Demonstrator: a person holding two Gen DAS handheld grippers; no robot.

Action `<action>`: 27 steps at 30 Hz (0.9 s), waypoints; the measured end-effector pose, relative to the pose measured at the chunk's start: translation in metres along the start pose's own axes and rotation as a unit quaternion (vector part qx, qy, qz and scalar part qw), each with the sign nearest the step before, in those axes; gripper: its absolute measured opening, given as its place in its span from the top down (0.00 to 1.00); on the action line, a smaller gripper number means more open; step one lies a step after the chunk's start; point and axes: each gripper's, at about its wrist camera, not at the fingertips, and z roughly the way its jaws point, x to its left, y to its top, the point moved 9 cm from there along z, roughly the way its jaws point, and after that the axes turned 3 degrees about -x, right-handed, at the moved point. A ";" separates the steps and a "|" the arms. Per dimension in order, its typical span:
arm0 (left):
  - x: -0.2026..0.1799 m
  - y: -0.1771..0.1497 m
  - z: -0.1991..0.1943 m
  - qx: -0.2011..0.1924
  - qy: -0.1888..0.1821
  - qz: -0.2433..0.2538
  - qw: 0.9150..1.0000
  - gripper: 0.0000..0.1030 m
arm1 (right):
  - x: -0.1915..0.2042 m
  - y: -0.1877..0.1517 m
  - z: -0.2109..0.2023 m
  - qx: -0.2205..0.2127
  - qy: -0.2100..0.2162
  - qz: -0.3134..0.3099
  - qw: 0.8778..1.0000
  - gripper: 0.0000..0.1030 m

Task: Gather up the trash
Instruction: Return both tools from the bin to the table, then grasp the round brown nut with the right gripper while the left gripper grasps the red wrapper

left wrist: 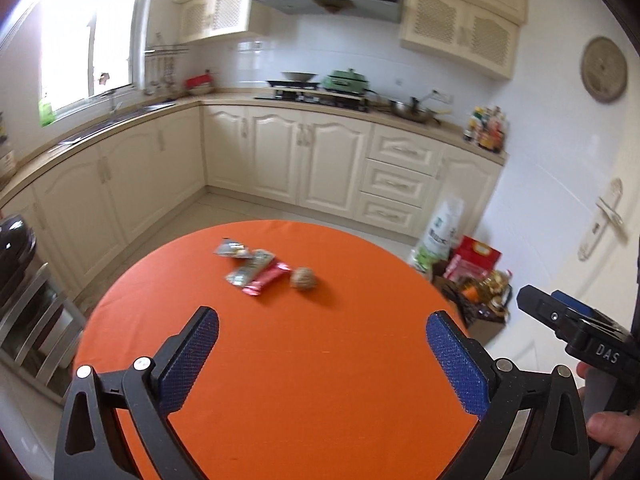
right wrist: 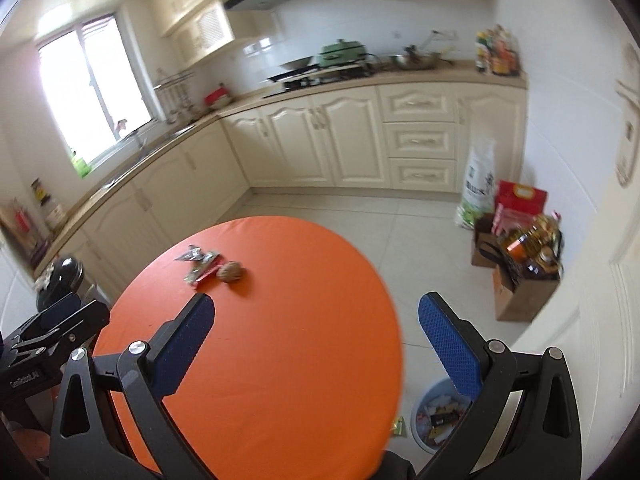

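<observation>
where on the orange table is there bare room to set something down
The whole near half of the table is bare, from the left tongs up to the wrappers. The right rim beyond the brown ball is free too. Only that far-centre cluster is crowded.

The round table (left wrist: 280,360) is showing a plain, bright orange cloth; on it the wrappers are glinting silver (left wrist: 233,248), silver-green (left wrist: 251,267) and glossy pink-red (left wrist: 267,278); the crumpled ball (left wrist: 304,279) beside them is looking tan-brown; the left gripper (left wrist: 322,326) is wearing a black frame with pads (left wrist: 192,360) of blue in a fine diamond-mesh texture; the right gripper (right wrist: 316,314) is showing the same black and textured blue; the bin (right wrist: 438,416) on the floor is appearing pale blue, with mixed-colour scraps inside; the cabinets (left wrist: 280,152) are glowing cream, the upper doors carrying a lattice pattern; a cooker (left wrist: 345,80) is standing out mint green; the wall tiles are gleaming white.
</observation>
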 end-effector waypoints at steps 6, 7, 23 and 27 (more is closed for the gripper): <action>0.046 -0.008 -0.023 -0.006 0.034 -0.024 0.999 0.01 | 0.069 -0.002 0.025 0.010 0.026 -0.053 0.998 0.00; 0.049 -0.007 -0.026 -0.008 0.040 -0.026 0.999 0.01 | 0.077 -0.003 0.030 0.013 0.026 -0.061 0.998 0.00; 0.079 0.016 0.058 0.043 0.078 -0.013 0.996 0.01 | 0.114 -0.032 0.178 0.104 -0.018 -0.132 0.986 0.00; 0.082 0.029 0.100 0.064 0.072 -0.011 0.995 0.01 | 0.113 -0.045 0.215 0.129 -0.022 -0.140 0.981 0.02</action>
